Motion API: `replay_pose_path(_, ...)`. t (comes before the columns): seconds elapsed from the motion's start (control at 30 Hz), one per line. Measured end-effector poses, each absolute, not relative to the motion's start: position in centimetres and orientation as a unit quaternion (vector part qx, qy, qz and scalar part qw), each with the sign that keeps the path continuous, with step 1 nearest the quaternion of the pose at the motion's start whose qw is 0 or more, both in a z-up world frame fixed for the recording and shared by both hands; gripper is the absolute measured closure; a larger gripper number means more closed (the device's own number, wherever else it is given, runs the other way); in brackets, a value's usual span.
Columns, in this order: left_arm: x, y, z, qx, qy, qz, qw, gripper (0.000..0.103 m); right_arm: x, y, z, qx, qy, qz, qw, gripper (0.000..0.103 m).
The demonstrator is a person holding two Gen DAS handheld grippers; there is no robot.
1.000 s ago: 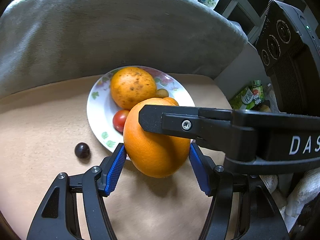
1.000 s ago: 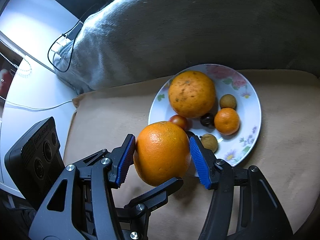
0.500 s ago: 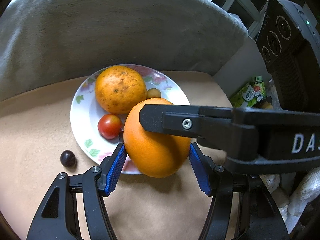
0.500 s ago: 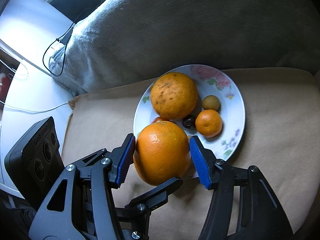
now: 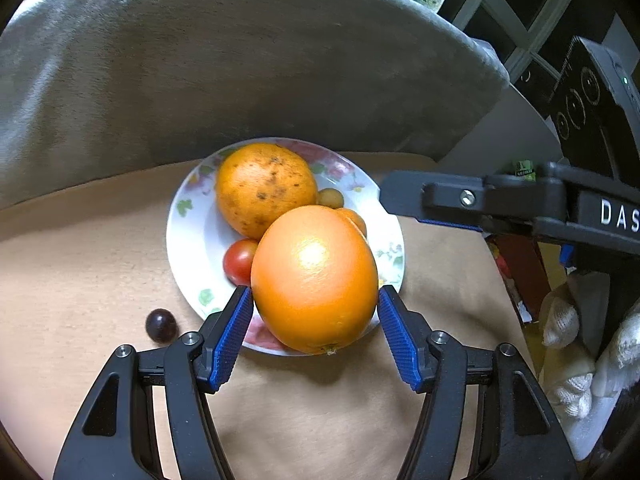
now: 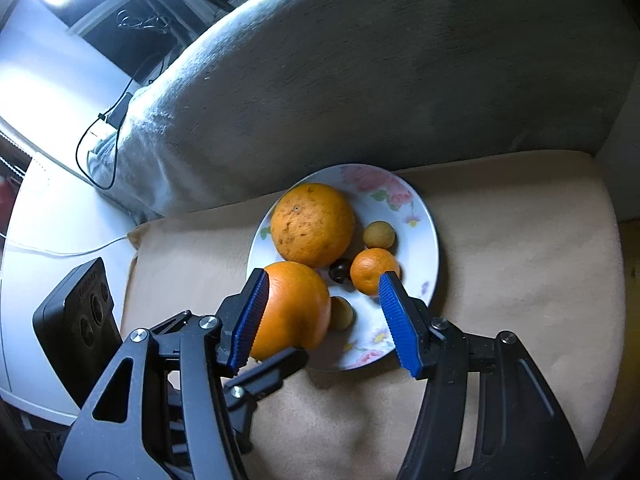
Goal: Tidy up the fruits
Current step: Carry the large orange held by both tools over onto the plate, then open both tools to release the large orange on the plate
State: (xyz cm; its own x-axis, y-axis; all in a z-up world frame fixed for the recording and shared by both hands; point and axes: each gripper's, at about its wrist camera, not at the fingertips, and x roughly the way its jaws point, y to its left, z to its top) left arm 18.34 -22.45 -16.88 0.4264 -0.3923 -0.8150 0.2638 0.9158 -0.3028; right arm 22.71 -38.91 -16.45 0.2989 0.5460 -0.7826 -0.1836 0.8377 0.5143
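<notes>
Gripping the big orange (image 5: 314, 280) over the plate (image 5: 188, 240) rim's 6 o'clock edge, the left gripper (image 5: 316, 332) sits nearer; the right gripper (image 6: 320, 316), jaws apart and empty, has the orange at 9 o'clock.

You had a tan cushion (image 5: 92, 248) as your working surface, backed along its far edge by a grey plush backrest (image 5: 200, 60). Directly on the cushion sat a white floral plate (image 6: 424, 216), close to that far edge and roughly midway between the left and right edges. Just off the plate's rim, toward the cushion's left edge, a single dark grape (image 5: 161, 325) lay loose on the fabric, apart from the plate. The rest of the tan surface that showed carried only soft shadows near your front edge.
</notes>
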Motion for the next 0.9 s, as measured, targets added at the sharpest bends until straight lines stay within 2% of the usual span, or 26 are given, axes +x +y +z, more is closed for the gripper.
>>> replay_pose_path(0.9, 15.2, -17.8, -13.4, -0.044, 0.480, -0.184, 0.857, 0.039, 19.0, -37.3, -13.6, 0.147, 0.525, 0.204, 0.813, 0.043)
